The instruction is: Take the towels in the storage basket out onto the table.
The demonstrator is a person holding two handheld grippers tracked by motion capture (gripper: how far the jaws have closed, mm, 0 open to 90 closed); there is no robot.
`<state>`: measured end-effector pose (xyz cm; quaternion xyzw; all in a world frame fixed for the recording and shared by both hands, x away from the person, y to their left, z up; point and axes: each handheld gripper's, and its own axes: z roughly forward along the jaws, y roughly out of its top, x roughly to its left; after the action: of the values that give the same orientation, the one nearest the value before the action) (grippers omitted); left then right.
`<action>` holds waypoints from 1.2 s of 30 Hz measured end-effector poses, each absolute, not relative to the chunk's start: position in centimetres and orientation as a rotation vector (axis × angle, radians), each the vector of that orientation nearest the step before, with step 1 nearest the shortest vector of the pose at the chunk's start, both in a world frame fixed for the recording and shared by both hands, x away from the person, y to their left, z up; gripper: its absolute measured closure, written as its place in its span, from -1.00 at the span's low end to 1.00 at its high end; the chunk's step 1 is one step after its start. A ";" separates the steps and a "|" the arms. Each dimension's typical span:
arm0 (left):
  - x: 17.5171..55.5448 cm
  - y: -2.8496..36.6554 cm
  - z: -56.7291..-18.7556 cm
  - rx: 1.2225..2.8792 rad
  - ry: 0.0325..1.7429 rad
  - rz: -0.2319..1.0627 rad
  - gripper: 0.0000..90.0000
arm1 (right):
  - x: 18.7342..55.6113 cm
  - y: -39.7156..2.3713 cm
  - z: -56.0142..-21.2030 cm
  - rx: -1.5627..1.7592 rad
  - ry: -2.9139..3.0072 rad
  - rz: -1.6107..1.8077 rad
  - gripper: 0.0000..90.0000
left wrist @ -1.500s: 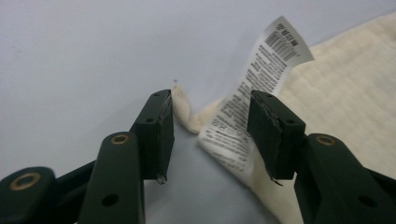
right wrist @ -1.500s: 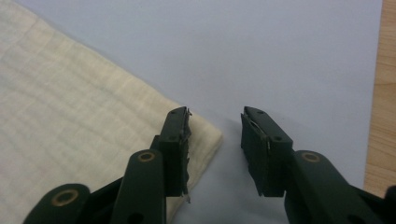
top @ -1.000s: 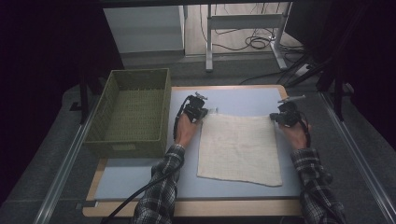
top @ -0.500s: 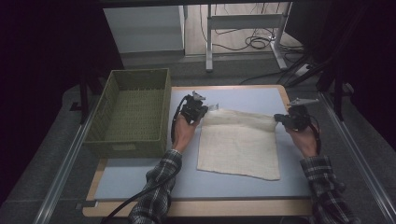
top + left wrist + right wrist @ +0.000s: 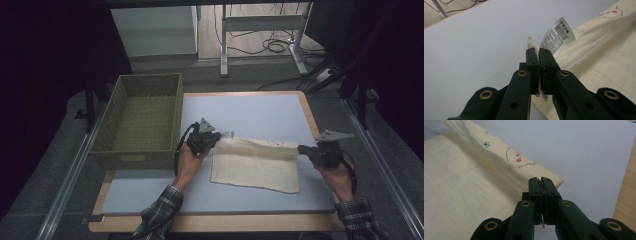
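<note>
Across the desk (image 5: pixel 260 112) lay a cream towel (image 5: pixel 257 167), its far edge lifted and folded toward the person. Beside it stood a green basket (image 5: pixel 140 120). Left tool (image 5: pixel 214 140) and right tool (image 5: pixel 303 149) each pinched a far corner.

A white care tag (image 5: pixel 557 37) sewn to the cream towel (image 5: pixel 599 50) stands at about one o'clock from the jaw tips in the left gripper view. It bears a barcode and several lines of small black print, too fine to read. The tag (image 5: pixel 227 134) in the high view is too small to read.
</note>
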<state>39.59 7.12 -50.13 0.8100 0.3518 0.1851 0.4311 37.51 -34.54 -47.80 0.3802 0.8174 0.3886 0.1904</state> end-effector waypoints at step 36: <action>29.4 10.5 -52.5 2.110 0.812 0.301 0.25 | 27.3 -35.5 -50.6 1.078 2.389 1.158 0.63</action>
<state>29.38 10.53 -52.50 0.8408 0.3235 0.1201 0.4171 27.26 -35.54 -50.58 0.3726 0.8258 0.4004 0.1378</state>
